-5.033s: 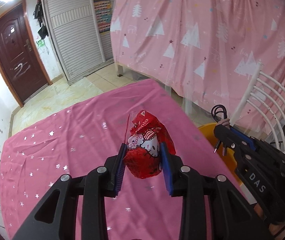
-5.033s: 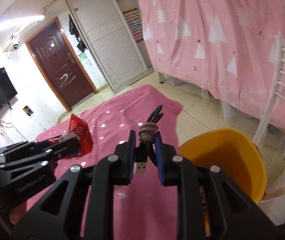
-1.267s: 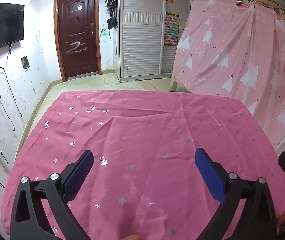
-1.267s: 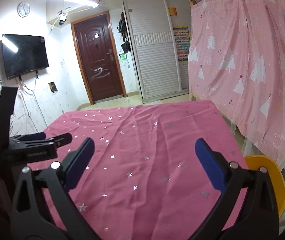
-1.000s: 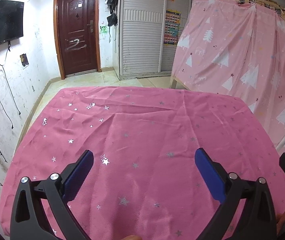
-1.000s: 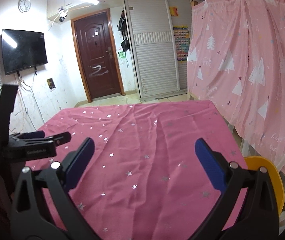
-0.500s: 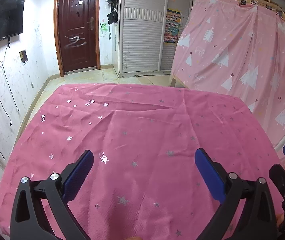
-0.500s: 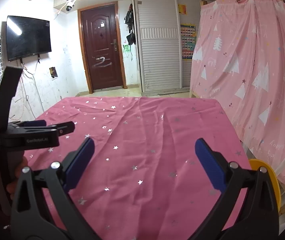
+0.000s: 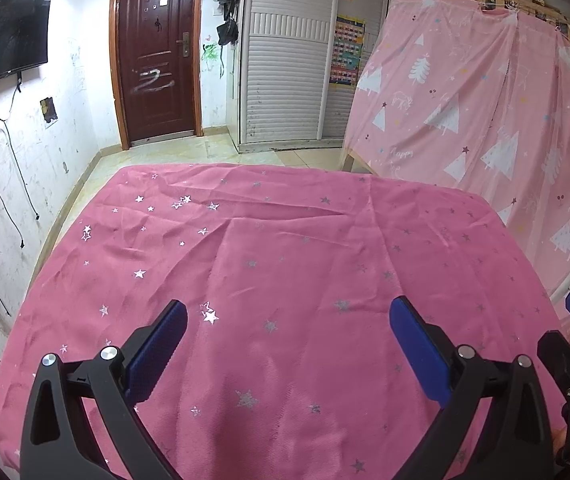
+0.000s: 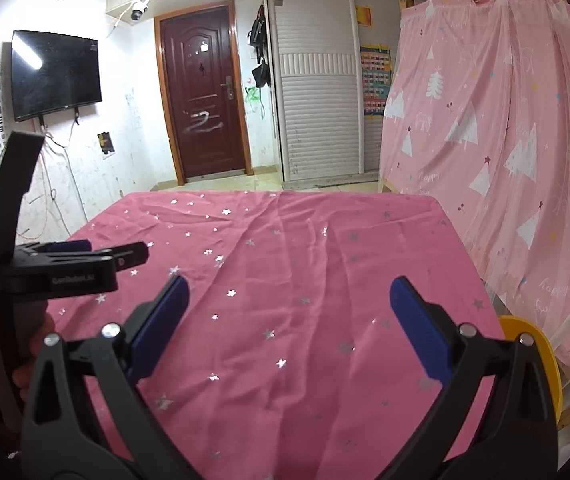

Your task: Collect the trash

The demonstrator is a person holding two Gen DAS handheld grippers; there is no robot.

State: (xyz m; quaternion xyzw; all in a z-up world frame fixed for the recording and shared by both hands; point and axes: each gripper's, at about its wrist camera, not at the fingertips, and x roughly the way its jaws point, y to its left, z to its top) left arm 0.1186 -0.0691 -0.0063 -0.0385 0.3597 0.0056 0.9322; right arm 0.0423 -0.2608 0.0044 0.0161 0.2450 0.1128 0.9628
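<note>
Blue-padded left tool (image 9: 287, 322) and right tool (image 10: 287, 306) wide apart, apparently empty.

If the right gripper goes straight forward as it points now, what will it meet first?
Probably the pink cloth. The right gripper is open, with nothing between its jaws, and it points slightly down over the cloth. Nothing lies in its way, though depth is hard to judge.
</note>
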